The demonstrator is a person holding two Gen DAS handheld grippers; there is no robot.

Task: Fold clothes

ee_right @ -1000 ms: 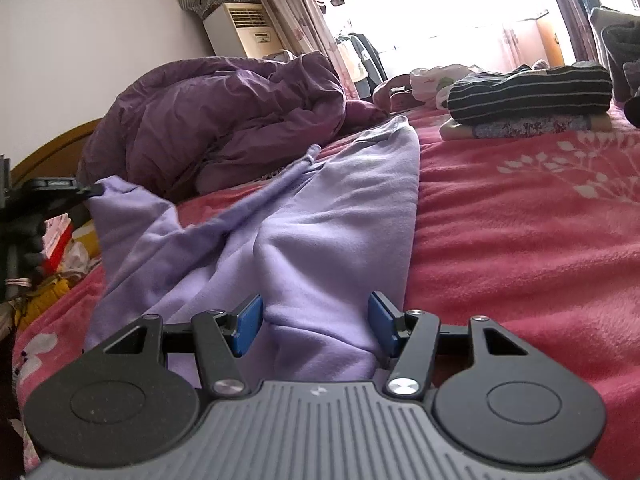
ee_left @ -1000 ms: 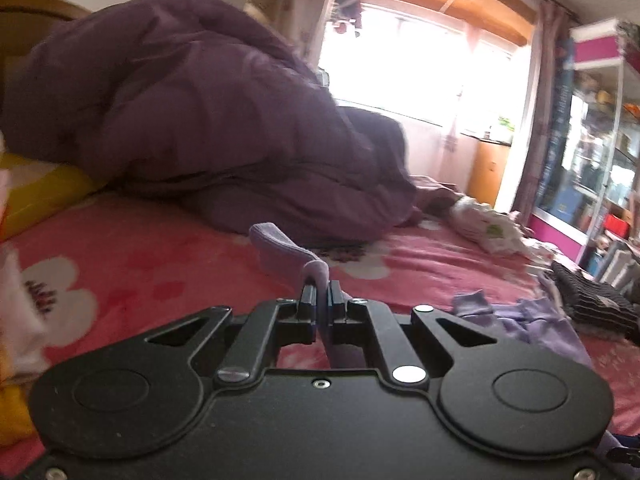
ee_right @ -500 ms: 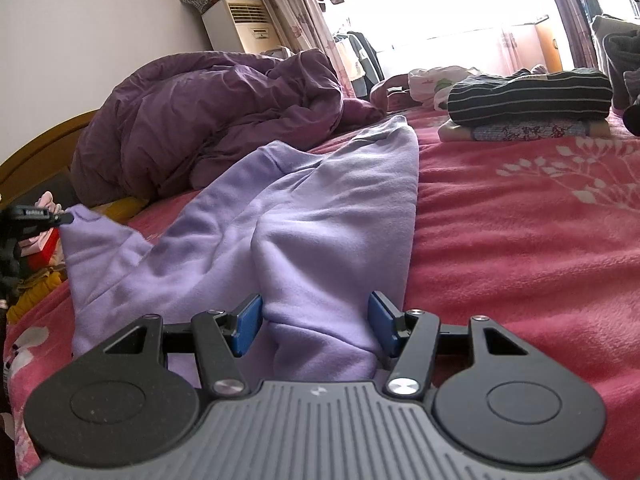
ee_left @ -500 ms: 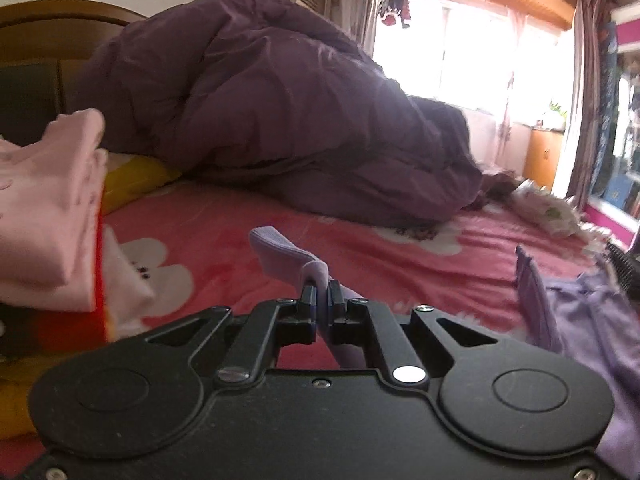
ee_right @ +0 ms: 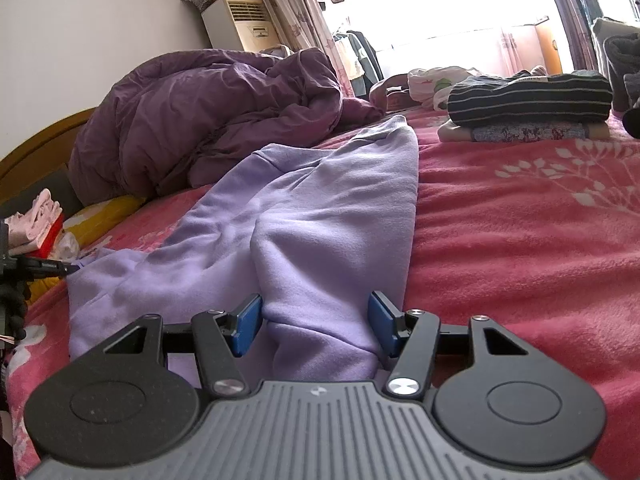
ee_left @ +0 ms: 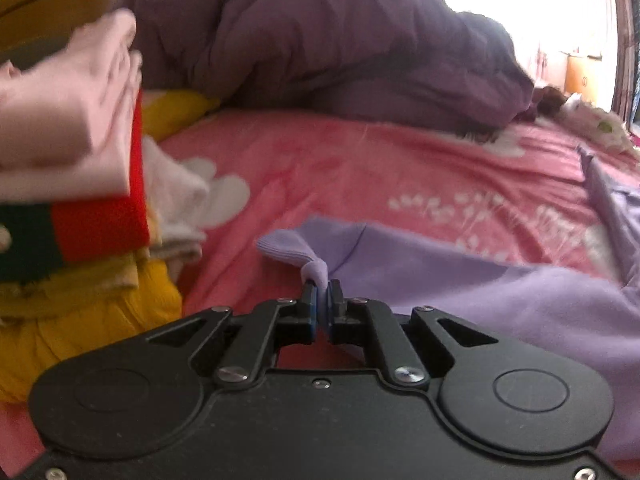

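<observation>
Left gripper (ee_left: 320, 304) pinches lavender sweatpants (ee_right: 304, 216) cuff, far left; right gripper (ee_right: 316, 320) wide open astride near leg, gripping nothing.

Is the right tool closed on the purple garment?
No, the right tool stands open, its blue pads set apart on either side of a fold of the lilac garment.

Your window (ee_right: 452, 12) blows out white, backlighting both views. The left view smears with motion blur, worst on the clothes pile (ee_left: 68, 120); fisheye bends every edge.
</observation>
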